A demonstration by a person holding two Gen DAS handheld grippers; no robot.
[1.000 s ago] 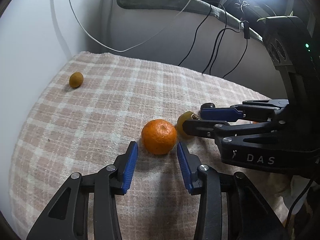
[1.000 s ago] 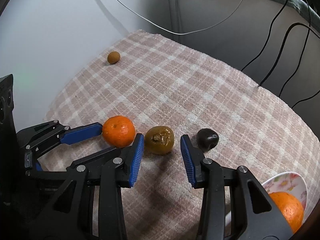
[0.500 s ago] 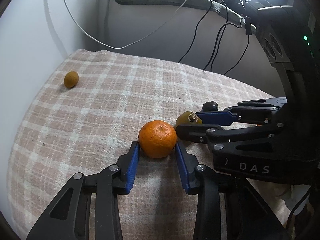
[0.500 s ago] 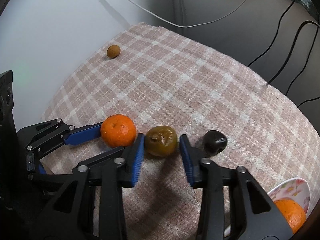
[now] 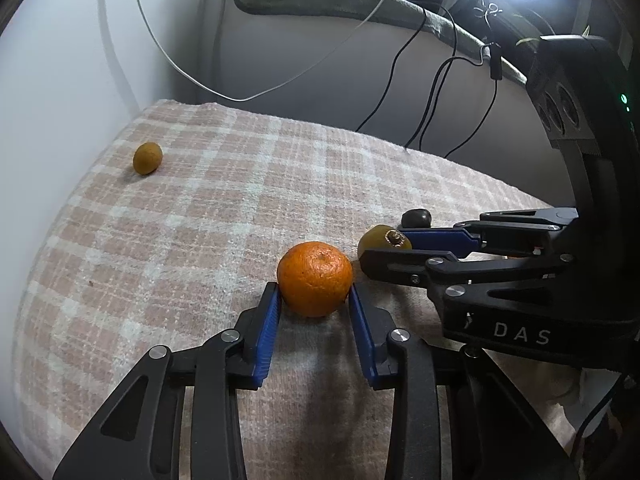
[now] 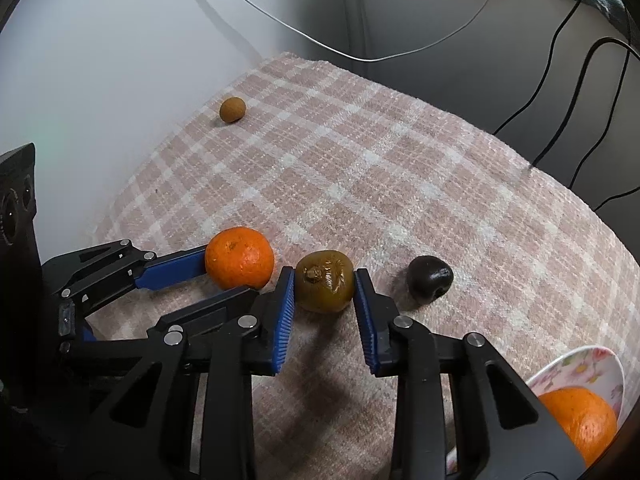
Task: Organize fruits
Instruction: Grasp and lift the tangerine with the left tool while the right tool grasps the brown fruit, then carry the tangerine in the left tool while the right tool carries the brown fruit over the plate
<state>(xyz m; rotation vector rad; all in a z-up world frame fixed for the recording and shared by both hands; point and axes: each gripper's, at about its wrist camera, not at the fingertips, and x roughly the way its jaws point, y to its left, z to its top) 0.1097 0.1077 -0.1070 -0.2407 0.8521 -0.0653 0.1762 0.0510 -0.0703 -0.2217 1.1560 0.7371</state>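
An orange (image 5: 315, 278) rests on the checked cloth (image 5: 200, 240) between the blue pads of my left gripper (image 5: 314, 294); both pads touch its sides. Right beside it, a wrinkled olive-brown fruit (image 6: 325, 286) sits between the pads of my right gripper (image 6: 325, 278), whose jaws are closing and touch it on both sides. Both fruits still lie on the cloth. The two grippers stand side by side, fingers almost touching. In the right wrist view, the orange (image 6: 239, 257) shows at the left.
A dark, nearly black fruit (image 6: 430, 278) lies just right of my right gripper. A small brown round fruit (image 6: 232, 109) sits far off near the cloth's back left corner. A floral plate (image 6: 580, 364) at the lower right holds another orange (image 6: 580, 420). Cables hang behind.
Both pairs of jaws have narrowed from wide apart to touching their fruit: the left on the orange, the right on the olive-brown fruit. Neither fruit has shifted on the cloth.
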